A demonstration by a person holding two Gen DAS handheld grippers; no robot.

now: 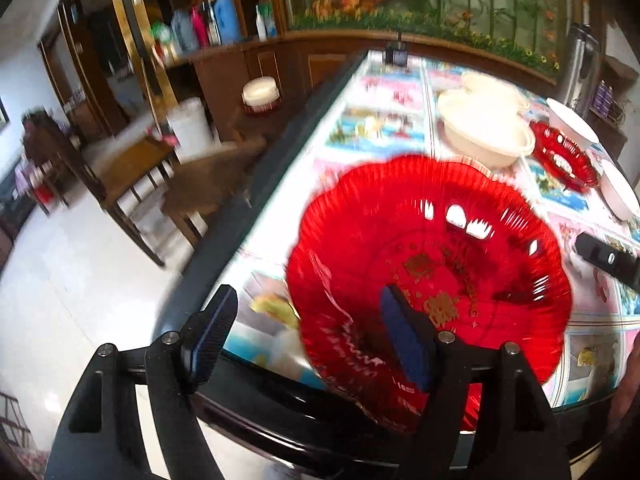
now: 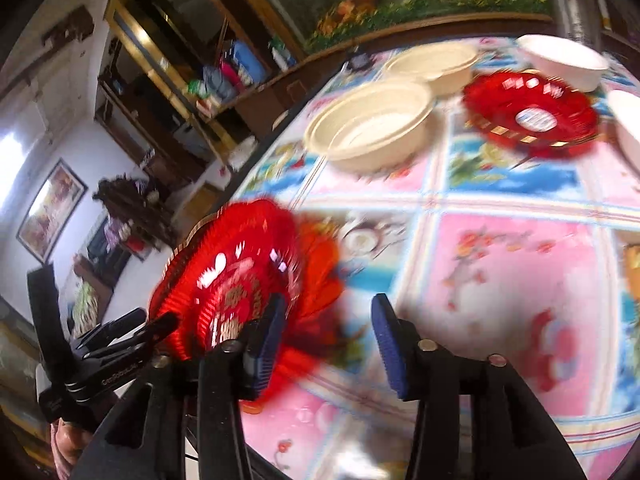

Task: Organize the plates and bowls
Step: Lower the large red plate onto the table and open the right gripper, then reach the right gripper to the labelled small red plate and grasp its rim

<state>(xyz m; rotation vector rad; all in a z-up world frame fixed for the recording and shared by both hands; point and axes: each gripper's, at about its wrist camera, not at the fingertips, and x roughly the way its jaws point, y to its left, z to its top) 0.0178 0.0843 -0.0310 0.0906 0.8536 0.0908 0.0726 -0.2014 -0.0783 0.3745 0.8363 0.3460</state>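
A large red scalloped plate (image 1: 432, 264) lies at the near left corner of the table. My left gripper (image 1: 304, 332) is open around its near rim: the right finger (image 1: 404, 344) is over the plate, the left finger (image 1: 208, 336) outside it. The same plate (image 2: 232, 280) shows tilted in the right wrist view, beside the left gripper body. My right gripper (image 2: 324, 344) is open and empty above the tablecloth, just right of the plate. Cream bowls (image 2: 372, 124) and a second red plate (image 2: 532, 112) sit farther back.
The table has a colourful cartoon cloth (image 2: 500, 260) under glass and a dark edge (image 1: 248, 200). White bowls (image 2: 564, 60) sit at the far right. A wooden chair (image 1: 132, 176) and cabinets (image 1: 224, 68) stand left of the table. A metal flask (image 1: 580, 64) stands at the back.
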